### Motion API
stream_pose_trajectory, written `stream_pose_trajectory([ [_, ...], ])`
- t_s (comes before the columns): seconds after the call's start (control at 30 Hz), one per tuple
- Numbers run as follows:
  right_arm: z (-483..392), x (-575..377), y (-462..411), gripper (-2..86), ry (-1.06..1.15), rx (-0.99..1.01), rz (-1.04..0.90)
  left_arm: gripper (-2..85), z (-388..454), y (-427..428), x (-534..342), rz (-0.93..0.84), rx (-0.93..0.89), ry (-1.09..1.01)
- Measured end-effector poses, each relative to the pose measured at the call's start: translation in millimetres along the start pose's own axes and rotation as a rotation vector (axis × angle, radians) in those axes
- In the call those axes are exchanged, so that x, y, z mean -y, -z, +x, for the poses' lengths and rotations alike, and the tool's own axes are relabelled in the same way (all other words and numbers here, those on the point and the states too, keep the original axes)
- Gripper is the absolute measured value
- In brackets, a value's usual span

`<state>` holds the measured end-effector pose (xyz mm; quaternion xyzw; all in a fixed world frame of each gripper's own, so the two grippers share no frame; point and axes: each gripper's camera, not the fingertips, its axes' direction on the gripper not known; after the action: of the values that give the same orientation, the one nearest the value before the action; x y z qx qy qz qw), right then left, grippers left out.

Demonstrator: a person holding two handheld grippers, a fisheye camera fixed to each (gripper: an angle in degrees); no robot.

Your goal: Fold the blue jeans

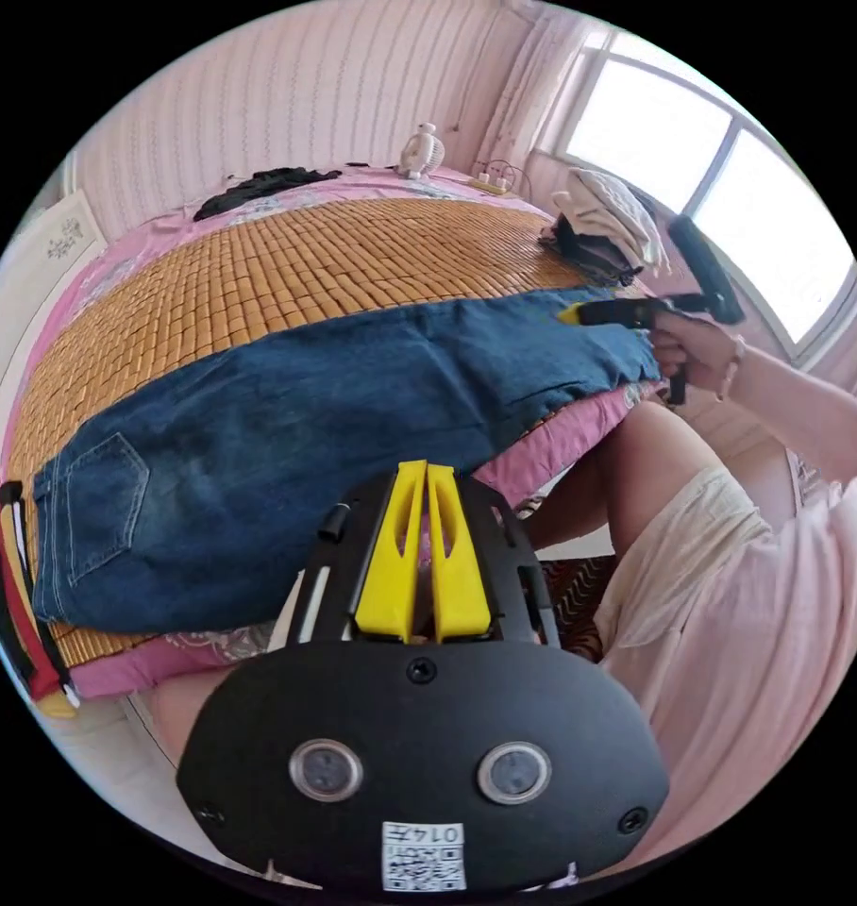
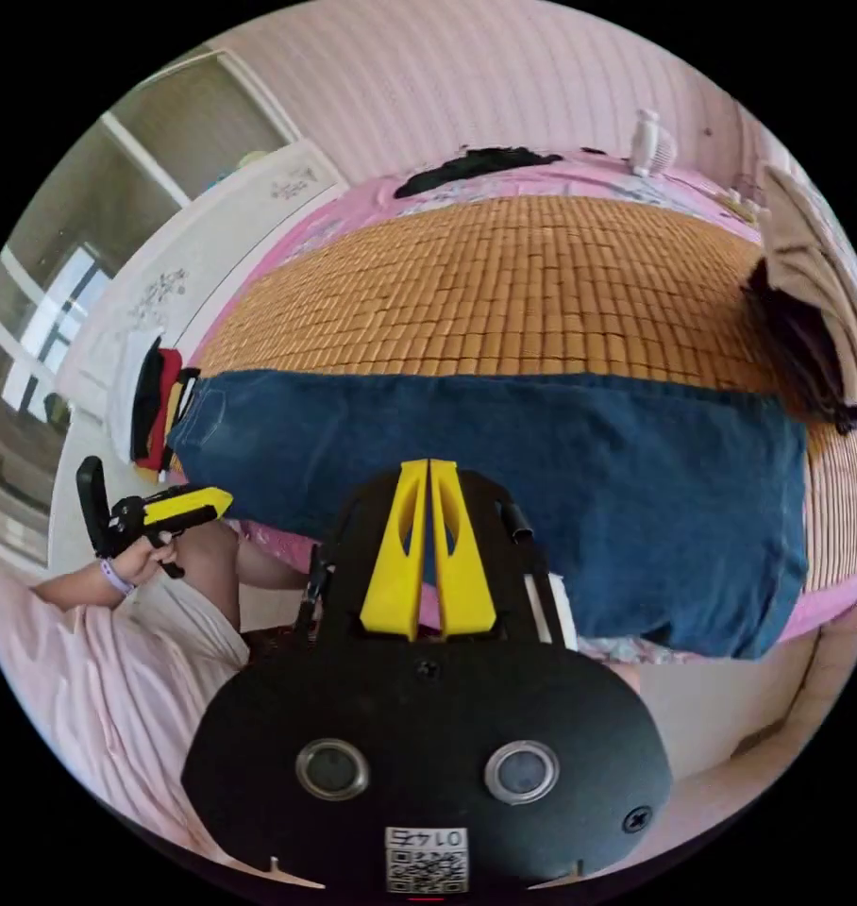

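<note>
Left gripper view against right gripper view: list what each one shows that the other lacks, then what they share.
Left gripper view alone: bright window and the back pocket on the jeans. Right gripper view alone: open shelving by the wall. Shared: blue jeans laid flat across the bamboo mat, black garment at the far edge, small white fan, folded pile, and each view's own shut jaws.

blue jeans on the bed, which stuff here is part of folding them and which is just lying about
Part of the job:
- blue jeans, laid flat on the bamboo mat
- left tool
- right tool

Just lying about:
- black garment at the far edge
- stack of folded clothes by the window
- small white fan
</note>
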<state>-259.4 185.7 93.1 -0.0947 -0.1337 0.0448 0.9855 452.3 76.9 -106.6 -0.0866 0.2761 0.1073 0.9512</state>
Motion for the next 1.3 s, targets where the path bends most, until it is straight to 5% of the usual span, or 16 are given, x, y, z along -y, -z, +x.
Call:
stream_pose_trajectory([
  [0.17, 142, -60, 70, 20.0, -0.452, -0.237, 0.121, -1.0, -37, 2, -2, -0.017, 0.119, 0.203],
  [0.4, 251, -77, 105, 23.3, -0.741, -0.092, 0.195, -1.0, -23, -5, 15, -0.092, 0.283, 0.226],
  [0.6, 287, -52, 117, 20.5, -0.754, -0.03, 0.052, -1.0, 12, -15, 26, -0.188, 0.44, -0.071],
  [0.93, 276, -46, 167, 4.5, -0.615, 0.028, 0.101, -1.0, -1, -10, 28, -0.161, 0.392, 0.014],
  [1.3, 186, -25, 343, 2.5, -0.208, 0.282, 0.702, -1.0, 1, -9, 39, -0.169, 0.135, -0.049],
])
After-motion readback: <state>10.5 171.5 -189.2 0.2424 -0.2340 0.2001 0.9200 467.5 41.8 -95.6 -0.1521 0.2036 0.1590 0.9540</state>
